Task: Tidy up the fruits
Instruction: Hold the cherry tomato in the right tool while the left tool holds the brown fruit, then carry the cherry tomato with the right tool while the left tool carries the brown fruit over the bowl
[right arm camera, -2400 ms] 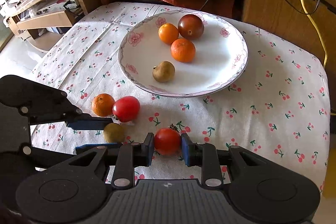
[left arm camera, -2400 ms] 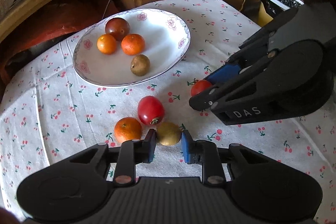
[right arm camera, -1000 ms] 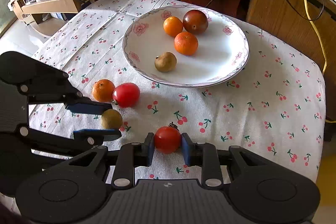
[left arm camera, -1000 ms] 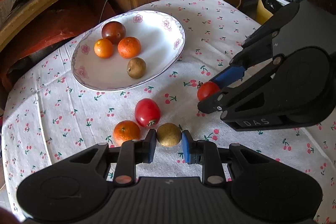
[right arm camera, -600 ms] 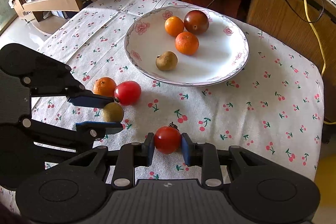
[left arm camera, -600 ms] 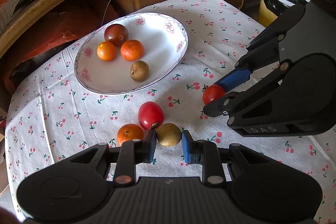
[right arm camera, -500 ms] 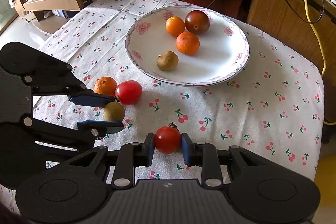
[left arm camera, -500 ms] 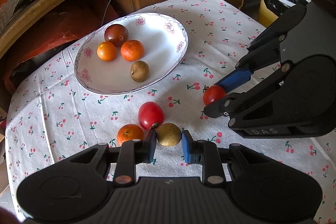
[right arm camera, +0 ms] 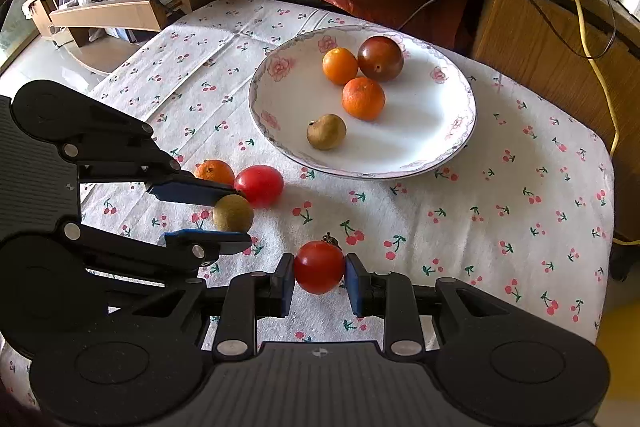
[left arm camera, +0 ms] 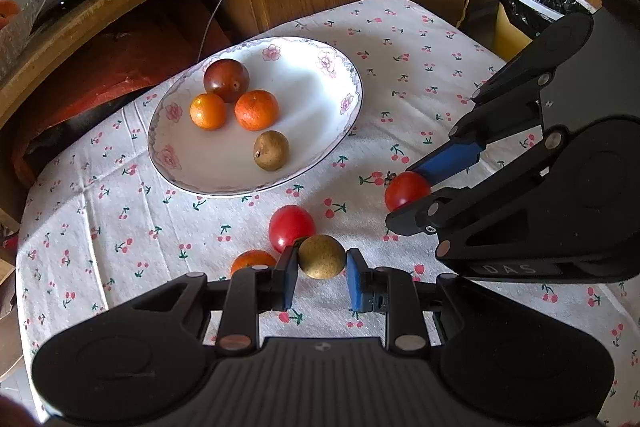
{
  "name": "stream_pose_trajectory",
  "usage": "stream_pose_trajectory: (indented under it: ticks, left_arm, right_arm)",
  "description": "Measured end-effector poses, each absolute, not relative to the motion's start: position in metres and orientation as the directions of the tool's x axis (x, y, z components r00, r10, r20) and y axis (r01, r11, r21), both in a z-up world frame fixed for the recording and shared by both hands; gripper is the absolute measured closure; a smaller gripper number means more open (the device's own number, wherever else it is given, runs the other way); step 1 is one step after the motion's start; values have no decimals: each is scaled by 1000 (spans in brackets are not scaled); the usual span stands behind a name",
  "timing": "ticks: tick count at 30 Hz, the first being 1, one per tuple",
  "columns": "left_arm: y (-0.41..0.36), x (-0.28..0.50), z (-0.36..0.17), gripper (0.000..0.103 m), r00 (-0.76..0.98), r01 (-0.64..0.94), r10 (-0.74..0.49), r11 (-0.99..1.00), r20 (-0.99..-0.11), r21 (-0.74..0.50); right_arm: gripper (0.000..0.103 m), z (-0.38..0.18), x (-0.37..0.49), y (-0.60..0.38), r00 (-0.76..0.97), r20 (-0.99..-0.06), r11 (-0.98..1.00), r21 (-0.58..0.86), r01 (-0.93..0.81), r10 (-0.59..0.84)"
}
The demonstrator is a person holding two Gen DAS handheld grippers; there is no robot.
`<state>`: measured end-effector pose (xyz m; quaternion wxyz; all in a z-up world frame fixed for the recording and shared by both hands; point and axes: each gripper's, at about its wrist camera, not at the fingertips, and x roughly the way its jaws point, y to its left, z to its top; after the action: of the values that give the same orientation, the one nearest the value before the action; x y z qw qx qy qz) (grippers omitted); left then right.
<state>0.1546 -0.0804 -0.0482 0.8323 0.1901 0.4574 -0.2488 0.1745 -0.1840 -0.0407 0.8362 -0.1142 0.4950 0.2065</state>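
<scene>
— Brown-skinned and round, the little fruit [left arm camera: 321, 256] sits pinched between the blue pads of my left gripper [left arm camera: 322, 277], low in the middle of the left wrist view. My right gripper [right arm camera: 319, 281] is clamped on a small red tomato [right arm camera: 319, 267], bottom centre of its own view.

— How will they handle?

— Both look light. The brown one seems firm, so I hold it across its widest part. I'd judge the tomato to be smooth, thin-skinned and easily bruised, so only a gentle squeeze at its middle.

— What's around them?

— Just beyond my left fingers lie a bigger red tomato [left arm camera: 291, 227] and an orange [left arm camera: 252, 261], close together on the cherry-print cloth [left arm camera: 420, 75] of the desk. Further up, left of centre, the flowered plate [left arm camera: 320, 155] already carries four fruits, with bare room on its right side.
</scene>
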Motion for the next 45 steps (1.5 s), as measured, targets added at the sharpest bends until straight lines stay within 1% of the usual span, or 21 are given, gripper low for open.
stream_pose_trajectory:
  ticks: [27,37,45]
  left_arm:
    - [-84,168,-26,70,549,554,-222,818,-806,153]
    - [-80,195,-18,70,588,504,-198,848,-784,164]
    - [-79,225,-22,70,601,480,-182,861,-778,170]
  right_arm:
    - [79,-19,185,-186,517,-830,913,-21,-407,211]
    - [79,-10,209,-182,557,-806,924,-36,-382,199]
    - [79,-10,234,-179,574,-796,924,-52,-380,191]
